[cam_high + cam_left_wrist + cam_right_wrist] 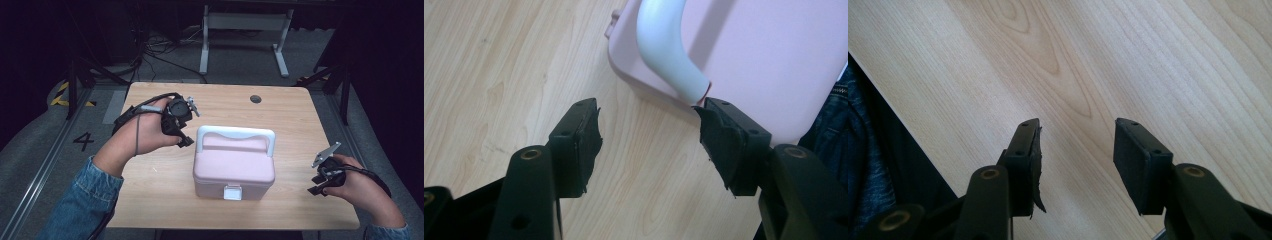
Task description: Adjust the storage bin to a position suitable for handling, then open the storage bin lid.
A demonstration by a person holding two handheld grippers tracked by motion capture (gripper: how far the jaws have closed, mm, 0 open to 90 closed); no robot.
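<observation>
We are working at the pink box, which is sitting shut at the centre of the high view on the wooden table, its white handle lying along the back edge of the lid and its white latch facing the bottom of the frame.

Our left gripper is hovering left of centre, just beside the box's back left corner. In the left gripper view its jaws are standing wide apart with nothing between them but bare wood; the curved end of the handle is sitting at the top centre, close to the right-hand pad but apparently not pinched.

Our right gripper is waiting at the lower right of the high view, well apart from the box, jaws partly open and gripping nothing.

To do this well, we are judging that the left jaws should straddle the handle squarely before closing, while the right gripper comes in to steady the box or work the latch, so the box is not sliding.
</observation>
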